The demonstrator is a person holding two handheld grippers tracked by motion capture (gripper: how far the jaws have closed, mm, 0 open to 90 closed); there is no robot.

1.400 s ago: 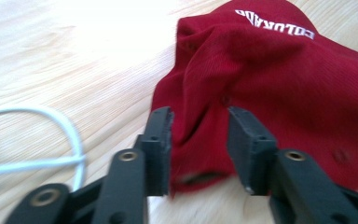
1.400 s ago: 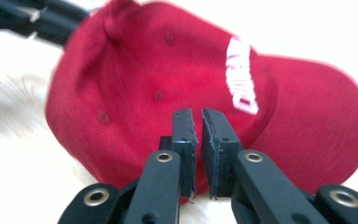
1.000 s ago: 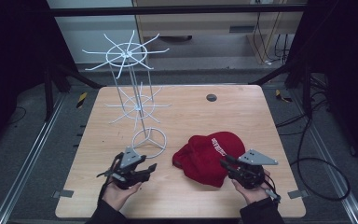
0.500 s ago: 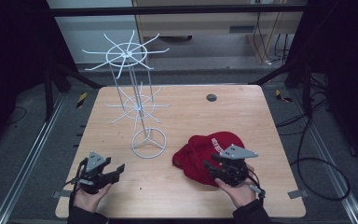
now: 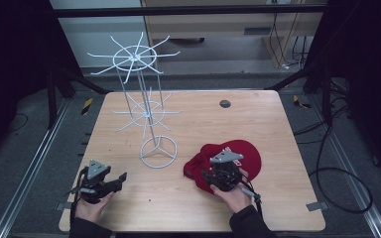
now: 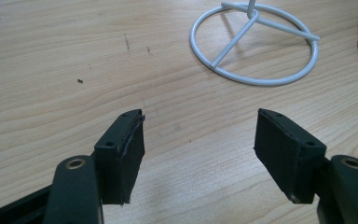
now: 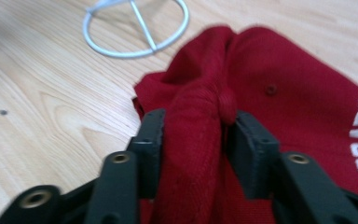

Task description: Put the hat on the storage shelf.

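1. The right gripper [image 7: 193, 140] is clenched on a fold of the red cap [image 5: 238, 153], near the table's [image 5: 278, 124] front edge.
2. The left gripper [image 6: 198, 154] is released over bare wood.
3. Lift slowly, keeping the fold pinched, clear of the wire stand [image 5: 156, 148].

High overview; two close tongs views, sharing the white stand base [image 5: 158, 153] [image 6: 254, 44] [image 7: 135, 28].

The left tongs [image 5: 121, 178], held low in the left hand [image 5: 92, 206] at the near left, gape wide with nothing between them, while the right tongs [image 5: 208, 177], in the right hand [image 5: 234, 196], pinch a fold of red cap [image 5: 245, 154].
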